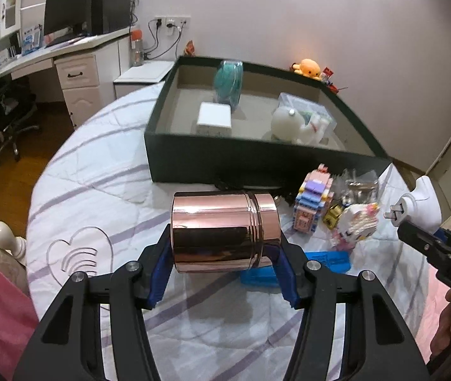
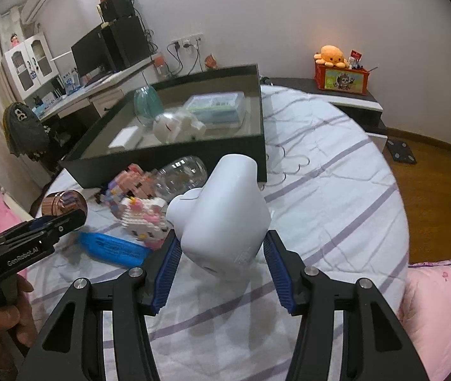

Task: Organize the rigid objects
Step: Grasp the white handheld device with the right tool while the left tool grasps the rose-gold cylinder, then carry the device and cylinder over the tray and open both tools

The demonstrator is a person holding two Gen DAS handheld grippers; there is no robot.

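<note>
Between blue pads, glossy copper canister (image 1: 225, 230) (sideways, banded lid)

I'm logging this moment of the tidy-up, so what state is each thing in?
Left claw: shut on copper canister.
Copper canister: on its side, lifted.
Right claw: shut on white charger.
White charger: held, tilted.
Dark box: open, partly filled.
Clear bottle: lying on bed.

striped white quilted bed (image 1: 98, 171) carries a dark open box (image 1: 257, 165), block toys (image 1: 312, 197) and a blue case (image 1: 330, 262).
</note>
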